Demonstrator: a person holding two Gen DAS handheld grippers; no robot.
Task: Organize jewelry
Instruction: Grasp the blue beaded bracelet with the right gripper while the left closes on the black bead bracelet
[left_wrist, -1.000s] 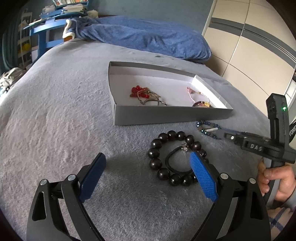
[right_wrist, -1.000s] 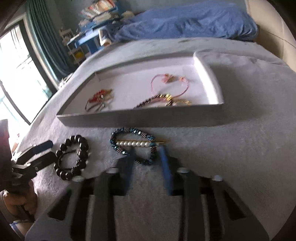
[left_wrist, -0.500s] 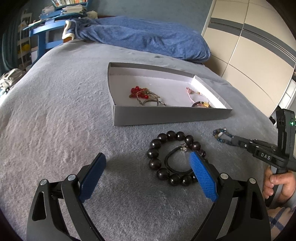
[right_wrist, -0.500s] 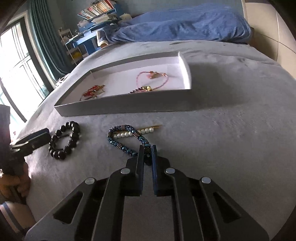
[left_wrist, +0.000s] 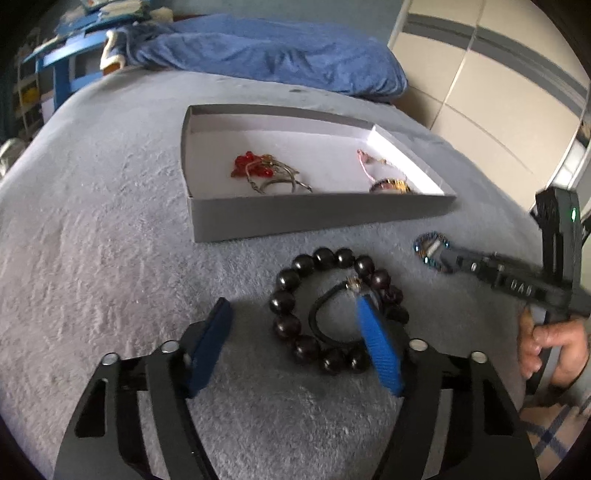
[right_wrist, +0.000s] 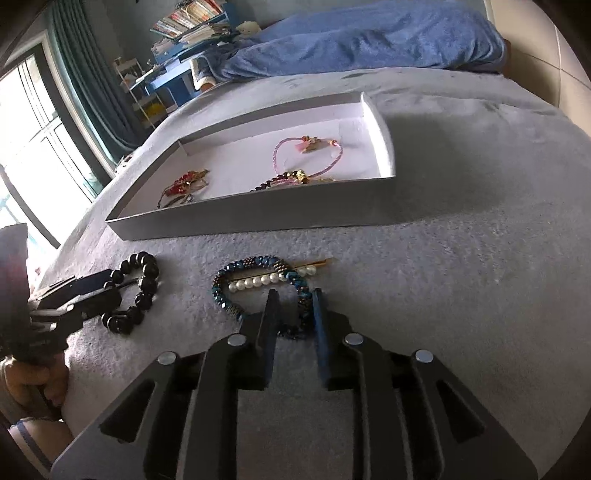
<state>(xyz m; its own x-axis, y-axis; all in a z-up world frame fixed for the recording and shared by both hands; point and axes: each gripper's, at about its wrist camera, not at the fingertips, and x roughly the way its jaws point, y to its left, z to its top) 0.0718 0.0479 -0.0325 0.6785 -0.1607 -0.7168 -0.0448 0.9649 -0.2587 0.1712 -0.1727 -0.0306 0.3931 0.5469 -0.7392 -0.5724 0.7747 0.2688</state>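
A dark wooden bead bracelet with a black hair tie inside it lies on the grey blanket. My left gripper is open; its right finger rests on the bracelet's right side. A blue bead bracelet lies over a pearl hair pin. My right gripper is open with its fingers either side of the blue bracelet's near edge. In the left wrist view it touches the blue bracelet. The white tray holds red bead jewelry and a pink cord bracelet.
The tray sits just beyond both bracelets. A blue duvet lies at the far end of the bed. A cream wardrobe stands on the right, blue shelves and a window on the left.
My right gripper was shut on the blue bracelet and has opened, the bracelet now lying on the blanket. My left gripper has narrowed and moved forward onto the dark bracelet.
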